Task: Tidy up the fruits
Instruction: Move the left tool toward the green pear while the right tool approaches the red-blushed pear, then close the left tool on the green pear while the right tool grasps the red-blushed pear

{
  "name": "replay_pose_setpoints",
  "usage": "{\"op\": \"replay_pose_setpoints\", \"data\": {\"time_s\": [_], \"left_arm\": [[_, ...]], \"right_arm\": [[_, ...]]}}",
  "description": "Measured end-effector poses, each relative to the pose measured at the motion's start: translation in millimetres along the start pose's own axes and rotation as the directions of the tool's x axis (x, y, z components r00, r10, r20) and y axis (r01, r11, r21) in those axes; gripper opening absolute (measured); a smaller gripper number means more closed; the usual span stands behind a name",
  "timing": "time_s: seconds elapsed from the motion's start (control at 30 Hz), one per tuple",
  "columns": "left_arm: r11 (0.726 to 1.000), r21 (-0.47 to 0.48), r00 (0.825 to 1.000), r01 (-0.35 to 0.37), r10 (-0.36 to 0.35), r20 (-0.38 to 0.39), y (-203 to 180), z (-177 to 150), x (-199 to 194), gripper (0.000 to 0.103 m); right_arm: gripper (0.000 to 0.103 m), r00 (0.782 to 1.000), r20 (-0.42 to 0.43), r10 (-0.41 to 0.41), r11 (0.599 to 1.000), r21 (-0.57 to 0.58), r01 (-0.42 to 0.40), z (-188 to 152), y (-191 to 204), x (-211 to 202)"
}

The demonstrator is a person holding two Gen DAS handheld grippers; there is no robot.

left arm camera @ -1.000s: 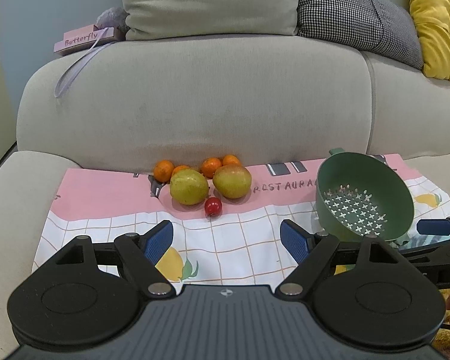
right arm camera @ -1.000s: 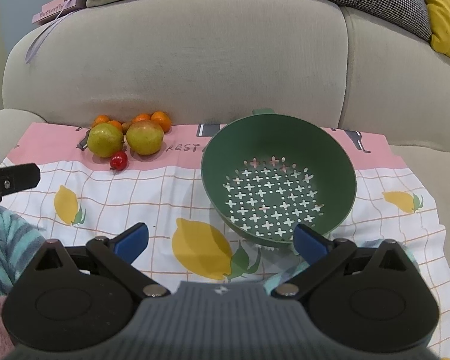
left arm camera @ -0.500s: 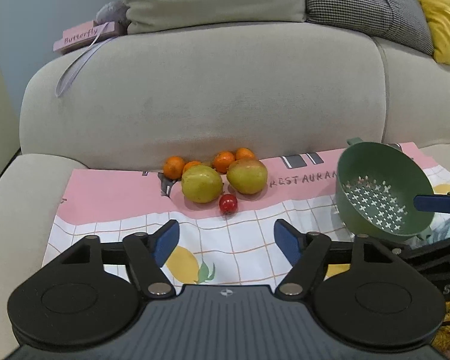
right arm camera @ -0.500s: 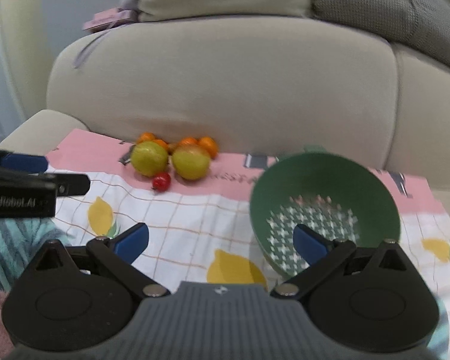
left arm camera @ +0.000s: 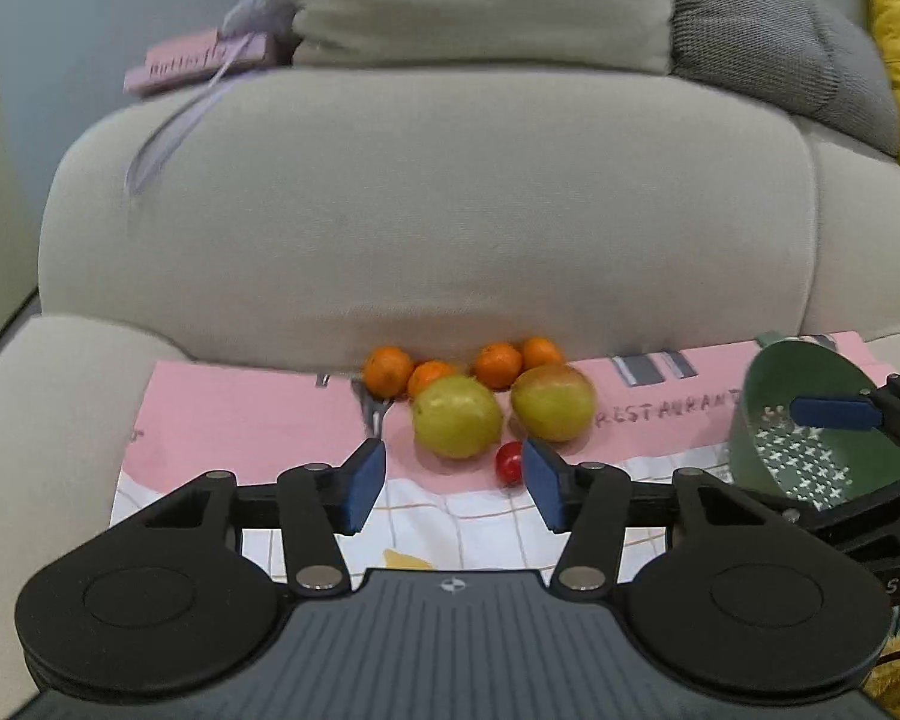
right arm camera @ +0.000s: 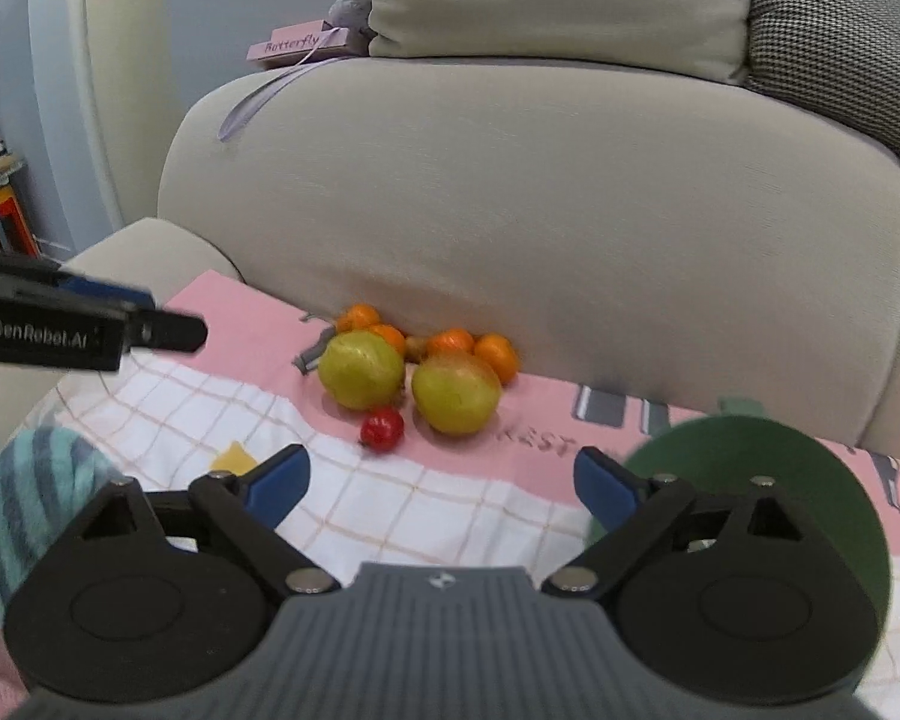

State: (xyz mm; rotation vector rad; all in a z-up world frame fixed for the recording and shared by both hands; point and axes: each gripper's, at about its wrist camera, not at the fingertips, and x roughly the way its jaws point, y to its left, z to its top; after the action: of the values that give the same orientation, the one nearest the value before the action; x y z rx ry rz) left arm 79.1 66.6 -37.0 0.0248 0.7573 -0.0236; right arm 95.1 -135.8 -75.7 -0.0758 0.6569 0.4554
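Note:
Two yellow-green fruits (left arm camera: pixel 457 417) (left arm camera: pixel 553 402), several small oranges (left arm camera: pixel 498 365) and one small red fruit (left arm camera: pixel 509 463) lie together on a pink-and-checked cloth (left arm camera: pixel 240 420) against the sofa back. My left gripper (left arm camera: pixel 453 483) hovers just short of the left yellow-green fruit. Its jaws are closing, with nothing between the pads. My right gripper (right arm camera: pixel 441 480) faces the same pile (right arm camera: pixel 456 399) from the right. It is wide, narrowing slightly, and holds nothing. A green colander (left arm camera: pixel 810 468) (right arm camera: pixel 750 462) stands on the cloth to the right of the fruit.
The sofa backrest (left arm camera: pixel 426 228) rises directly behind the fruit, with cushions (left arm camera: pixel 480 0) on top. A pink box (right arm camera: pixel 300 47) with a ribbon rests on the back's left end. A striped teal fabric (right arm camera: pixel 24 480) lies at the near left.
Both grippers have moved in toward the fruit pile. The left jaws have narrowed a lot. The right view has swung left, so the colander now sits at its right edge.

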Motion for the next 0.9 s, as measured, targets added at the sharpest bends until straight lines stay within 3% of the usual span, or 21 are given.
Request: {"op": "replay_pose_setpoints", "data": {"time_s": [0.1,0.27,0.43,0.73,0.9], "left_arm": [[1.000,-0.009,1.000,0.004,-0.004,-0.015,5.9,6.6,11.3,0.062],[0.999,0.024,0.999,-0.032,0.032,-0.020,10.2,15.1,31.0,0.061],[0.999,0.047,1.000,-0.012,0.013,-0.025,17.0,22.6,54.3,0.061],[0.991,-0.074,0.988,0.114,-0.121,-0.098,37.2,25.2,100.7,0.061],[0.981,-0.132,0.982,0.143,-0.158,-0.108,48.2,24.6,125.7,0.072]], "right_arm": [[0.091,1.000,0.007,0.012,1.000,0.008,-0.012,9.4,-0.3,15.4],[0.091,1.000,-0.015,-0.005,0.996,-0.092,0.004,21.9,6.4,40.9],[0.093,0.999,-0.031,0.014,0.992,-0.126,-0.018,29.0,4.8,65.9],[0.092,0.990,-0.143,0.001,0.994,-0.111,-0.017,38.8,-0.5,121.8],[0.091,0.985,-0.175,-0.003,0.993,-0.119,-0.018,39.5,-1.8,146.4]]}}
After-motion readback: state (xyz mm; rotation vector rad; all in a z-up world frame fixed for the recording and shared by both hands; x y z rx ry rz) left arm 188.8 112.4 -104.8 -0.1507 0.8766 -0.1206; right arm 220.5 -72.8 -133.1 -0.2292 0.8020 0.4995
